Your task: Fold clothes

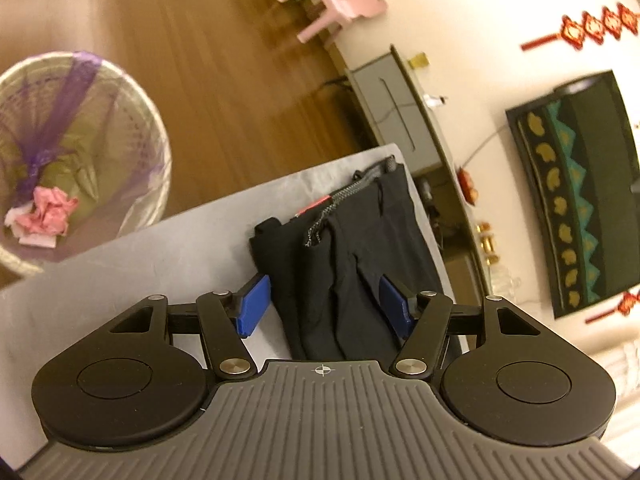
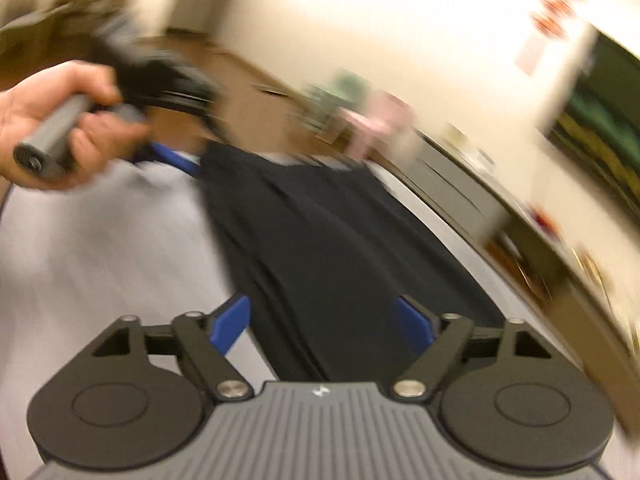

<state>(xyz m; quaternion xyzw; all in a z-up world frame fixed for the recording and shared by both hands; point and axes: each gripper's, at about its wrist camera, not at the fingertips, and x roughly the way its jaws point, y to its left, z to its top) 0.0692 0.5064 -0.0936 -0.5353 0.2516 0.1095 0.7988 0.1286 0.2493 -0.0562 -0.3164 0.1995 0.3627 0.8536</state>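
My left gripper (image 1: 324, 304) hangs over the near end of the black trousers (image 1: 352, 264), its blue pads (image 1: 253, 306) set apart with cloth lying in the gap below them; neither pad presses on the fabric, so the jaws stand open and hold nothing. The trousers lie folded into a long narrow bundle on the pale grey table (image 1: 160, 264), running from near me toward the far right corner of the top. The cloth is plain, dark and matte, with soft lengthwise creases and a layered edge along its left side. At the far end the waistband is gathered, a grey speckled drawstring (image 1: 332, 210) trails back across the fabric, and a small red tag (image 1: 318, 205) shows beside it. Off the table to the left stands a white wicker bin (image 1: 120, 128) lined with a purple bag, crumpled pink paper at its bottom. My right gripper (image 2: 324, 326) shows wide open jaws above the same black strip, the view heavily smeared, and nothing sits between its pads. In that view my left hand (image 2: 60, 120) grips the grey handle of the other tool at the far left end of the trousers.
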